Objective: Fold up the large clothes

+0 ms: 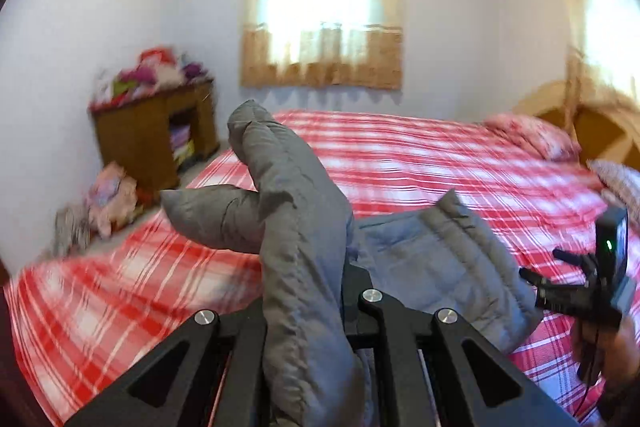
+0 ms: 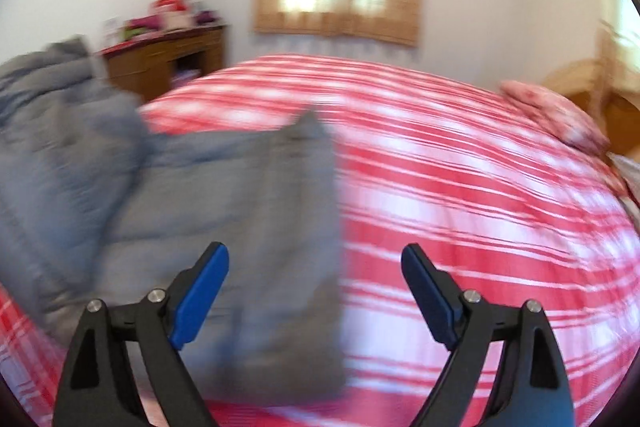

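Note:
A grey quilted padded jacket point(image 1: 436, 259) lies on the red and white plaid bed point(image 1: 440, 163). My left gripper point(image 1: 308, 311) is shut on a fold of the jacket, which stands up over its jaws and hides the fingertips. In the right wrist view the jacket point(image 2: 248, 227) is blurred and lies at left and centre. My right gripper point(image 2: 316, 287) is open and empty, its blue pads point(image 2: 202, 299) spread wide just above the jacket's near edge. The right gripper also shows at the right edge of the left wrist view point(image 1: 576, 283).
A wooden cabinet point(image 1: 152, 135) piled with colourful clothes stands by the far left wall, with more clothes on the floor point(image 1: 108, 199). Pillows point(image 1: 536, 135) and a wooden headboard point(image 1: 592, 123) are at the right. A curtained window point(image 1: 324, 15) is behind the bed.

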Motion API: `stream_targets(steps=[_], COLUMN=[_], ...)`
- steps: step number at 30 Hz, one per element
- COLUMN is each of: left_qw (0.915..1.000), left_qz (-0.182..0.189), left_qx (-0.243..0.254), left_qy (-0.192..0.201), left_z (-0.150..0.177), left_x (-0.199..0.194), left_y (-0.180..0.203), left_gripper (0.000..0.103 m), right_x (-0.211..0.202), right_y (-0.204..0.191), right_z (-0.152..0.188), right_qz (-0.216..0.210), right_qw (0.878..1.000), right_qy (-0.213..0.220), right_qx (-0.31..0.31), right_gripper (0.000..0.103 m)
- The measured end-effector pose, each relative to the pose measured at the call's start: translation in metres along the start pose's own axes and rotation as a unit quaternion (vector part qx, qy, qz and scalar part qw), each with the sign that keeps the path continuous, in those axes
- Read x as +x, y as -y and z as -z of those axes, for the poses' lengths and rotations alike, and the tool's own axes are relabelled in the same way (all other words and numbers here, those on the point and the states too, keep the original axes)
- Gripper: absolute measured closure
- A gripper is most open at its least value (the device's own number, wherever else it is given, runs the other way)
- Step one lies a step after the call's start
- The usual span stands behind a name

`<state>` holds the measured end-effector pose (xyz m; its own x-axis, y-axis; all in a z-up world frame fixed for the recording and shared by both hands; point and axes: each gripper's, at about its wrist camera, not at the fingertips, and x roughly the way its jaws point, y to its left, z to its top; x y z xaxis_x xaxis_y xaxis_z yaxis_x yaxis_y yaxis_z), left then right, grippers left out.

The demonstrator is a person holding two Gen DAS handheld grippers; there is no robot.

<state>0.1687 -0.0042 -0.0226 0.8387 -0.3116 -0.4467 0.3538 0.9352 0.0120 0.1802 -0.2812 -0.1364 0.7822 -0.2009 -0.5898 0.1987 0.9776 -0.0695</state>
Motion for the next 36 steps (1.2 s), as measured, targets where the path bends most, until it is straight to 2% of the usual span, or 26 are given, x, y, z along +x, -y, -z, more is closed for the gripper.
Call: stream_targets(steps=[5, 9, 11, 13, 16, 17, 20, 22, 24, 25, 26, 27, 28, 30, 32, 34, 35, 36], left_qw=[0.9963, 0.9865, 0.9773, 0.9627, 0.9463, 0.9383, 0.9255, 0.9196, 0.9168, 0.9143, 0.9149, 0.9193, 0.9256, 0.9387, 0.9505, 0.9598, 0.9603, 0.9577], left_qz=[0.012, 0.016, 0.017, 0.006, -0.009, -0.015, -0.024, -0.022, -0.01, -0.002, 0.003, 0.015, 0.024, -0.001, -0.056, -0.131, -0.182, -0.213], left_qx=[0.085, 0.162, 0.208, 0.267, 0.32, 0.342, 0.375, 0.39, 0.399, 0.405, 0.403, 0.393, 0.377, 0.344, 0.305, 0.248, 0.211, 0.192], left_qy=[-0.003, -0.02, -0.034, -0.041, -0.045, -0.048, -0.05, -0.04, -0.014, 0.005, 0.011, 0.014, 0.017, 0.02, 0.024, 0.011, -0.011, -0.024], left_z=[-0.017, -0.002, 0.013, 0.036, 0.058, 0.066, 0.072, 0.069, 0.063, 0.058, 0.052, 0.044, 0.035, 0.012, -0.006, -0.025, -0.034, -0.038], left_x=[0.036, 0.073, 0.096, 0.113, 0.129, 0.134, 0.135, 0.127, 0.106, 0.093, 0.084, 0.074, 0.066, 0.058, 0.064, 0.082, 0.102, 0.114], left_y=[0.086, 0.158, 0.193, 0.23, 0.263, 0.274, 0.297, 0.308, 0.318, 0.324, 0.326, 0.324, 0.32, 0.297, 0.267, 0.219, 0.183, 0.163], left_gripper=[0.097, 0.097, 0.097, 0.097, 0.095, 0.094, 0.08, 0.059, 0.052, 0.044, 0.039, 0.032, 0.031, 0.03, 0.029, 0.025, 0.025, 0.025], right_x=[0.019, 0.028, 0.032, 0.035, 0.038, 0.038, 0.042, 0.046, 0.049, 0.049, 0.049, 0.049, 0.047, 0.042, 0.038, 0.035, 0.032, 0.028], right_y=[0.068, 0.105, 0.121, 0.139, 0.157, 0.16, 0.168, 0.172, 0.173, 0.173, 0.172, 0.172, 0.173, 0.173, 0.171, 0.159, 0.151, 0.138], right_z=[0.006, 0.016, 0.021, 0.026, 0.032, 0.034, 0.037, 0.039, 0.04, 0.039, 0.038, 0.038, 0.036, 0.03, 0.017, -0.009, -0.022, -0.043], right_qz=[0.052, 0.073, 0.08, 0.081, 0.076, 0.072, 0.065, 0.062, 0.061, 0.06, 0.06, 0.061, 0.061, 0.061, 0.049, 0.022, 0.015, 0.006], right_qw=[0.997, 0.993, 0.991, 0.989, 0.987, 0.986, 0.985, 0.983, 0.983, 0.983, 0.983, 0.983, 0.983, 0.984, 0.984, 0.987, 0.988, 0.991], right_qy=[-0.023, -0.049, -0.059, -0.067, -0.069, -0.071, -0.074, -0.079, -0.082, -0.083, -0.083, -0.082, -0.079, -0.072, -0.066, -0.063, -0.058, -0.05], right_qx=[0.053, 0.077, 0.089, 0.105, 0.126, 0.131, 0.143, 0.152, 0.155, 0.154, 0.153, 0.153, 0.153, 0.154, 0.157, 0.148, 0.14, 0.128], right_gripper=[0.013, 0.013, 0.013, 0.013, 0.013, 0.013, 0.013, 0.013, 0.013, 0.013, 0.013, 0.013, 0.013, 0.017, 0.025, 0.035, 0.04, 0.043])
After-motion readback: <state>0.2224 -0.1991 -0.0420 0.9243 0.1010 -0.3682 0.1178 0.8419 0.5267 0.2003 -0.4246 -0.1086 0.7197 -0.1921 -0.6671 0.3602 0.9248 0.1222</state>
